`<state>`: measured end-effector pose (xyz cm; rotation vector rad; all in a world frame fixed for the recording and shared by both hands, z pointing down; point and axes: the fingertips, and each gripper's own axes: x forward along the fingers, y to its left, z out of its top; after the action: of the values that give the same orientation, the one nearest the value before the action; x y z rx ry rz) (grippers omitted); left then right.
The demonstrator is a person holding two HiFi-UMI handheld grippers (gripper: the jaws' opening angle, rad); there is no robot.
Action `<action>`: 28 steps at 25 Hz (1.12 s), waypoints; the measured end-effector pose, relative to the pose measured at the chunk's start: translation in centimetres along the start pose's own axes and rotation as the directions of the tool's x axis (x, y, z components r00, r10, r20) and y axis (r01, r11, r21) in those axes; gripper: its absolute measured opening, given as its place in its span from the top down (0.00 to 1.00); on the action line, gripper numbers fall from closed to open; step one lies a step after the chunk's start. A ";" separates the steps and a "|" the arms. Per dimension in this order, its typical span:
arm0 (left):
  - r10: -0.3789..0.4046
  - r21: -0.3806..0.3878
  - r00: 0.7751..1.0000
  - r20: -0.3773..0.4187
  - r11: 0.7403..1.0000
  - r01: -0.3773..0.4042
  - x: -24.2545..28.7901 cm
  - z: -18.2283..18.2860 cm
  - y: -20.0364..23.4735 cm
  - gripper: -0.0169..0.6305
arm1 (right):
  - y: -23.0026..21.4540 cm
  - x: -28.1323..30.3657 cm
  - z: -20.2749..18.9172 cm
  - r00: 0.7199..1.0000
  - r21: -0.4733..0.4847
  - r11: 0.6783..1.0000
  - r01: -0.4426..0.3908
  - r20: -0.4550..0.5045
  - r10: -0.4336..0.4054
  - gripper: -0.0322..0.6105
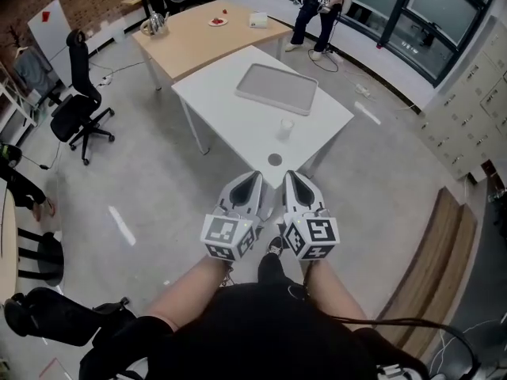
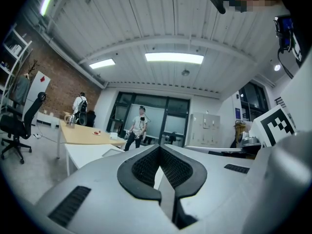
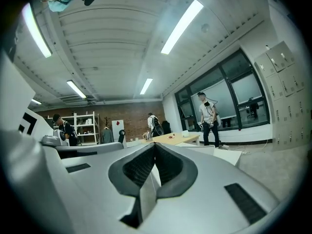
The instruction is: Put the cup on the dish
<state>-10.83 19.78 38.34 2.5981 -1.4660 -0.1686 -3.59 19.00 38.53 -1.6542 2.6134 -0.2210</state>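
Note:
A small pale cup (image 1: 286, 127) stands upright on the white table (image 1: 230, 117). A small round grey dish (image 1: 275, 160) lies nearer the table's front edge, apart from the cup. My left gripper (image 1: 253, 180) and right gripper (image 1: 291, 180) are held side by side close to the body, short of the table and pointing toward it. Both are shut with nothing between the jaws. In the left gripper view the left gripper's (image 2: 160, 149) pads meet, and in the right gripper view the right gripper's (image 3: 155, 146) do too. Neither of those two views shows the cup or the dish.
A grey tray (image 1: 276, 88) lies on the far half of the white table. A wooden table (image 1: 198, 38) with small items stands behind it. A black office chair (image 1: 79, 105) is at the left, a person (image 1: 317, 6) stands at the back, and cabinets (image 1: 475, 109) line the right.

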 end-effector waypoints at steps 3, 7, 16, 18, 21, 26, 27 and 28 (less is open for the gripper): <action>0.023 0.011 1.000 -0.013 1.000 -0.023 3.7 -0.3 2.1 0.96 | -2.3 4.3 0.0 1.000 -0.016 1.000 -0.022 -0.001 0.022 0.93; 0.055 0.024 0.998 -0.018 0.998 -0.054 10.5 -0.5 4.3 0.96 | -7.4 9.9 0.8 0.999 -0.028 0.999 -0.045 0.008 0.045 0.93; 0.109 0.026 0.994 -0.011 0.994 -0.108 21.2 -1.0 7.1 0.96 | -15.6 17.6 1.1 0.997 -0.029 0.997 -0.075 -0.024 0.074 0.93; 0.113 0.028 0.993 -0.017 0.993 -0.113 22.4 -1.2 7.1 0.96 | -17.1 18.2 0.8 0.997 -0.014 0.997 -0.075 -0.029 0.074 0.93; 0.120 0.040 0.992 -0.025 0.992 -0.119 24.0 -1.4 7.9 0.96 | -18.3 19.7 0.4 0.997 -0.018 0.997 -0.071 -0.040 0.070 0.93; 0.118 0.053 0.991 -0.060 0.992 -0.114 26.2 -3.1 10.3 0.96 | -19.3 22.5 -1.6 0.996 -0.026 0.998 -0.051 -0.075 0.049 0.93; 0.116 0.056 0.991 -0.068 0.992 -0.112 26.8 -3.5 10.9 0.96 | -19.5 23.1 -2.1 0.995 -0.029 0.998 -0.048 -0.084 0.045 0.93; 0.112 0.054 0.991 -0.078 0.993 -0.109 27.4 -3.9 11.4 0.96 | -19.8 23.7 -2.5 0.995 -0.032 0.999 -0.045 -0.095 0.041 0.93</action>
<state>-5.65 -9.24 43.69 2.5205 -1.5998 -0.0148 3.65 -10.50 44.81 -1.6350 2.7332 -0.2609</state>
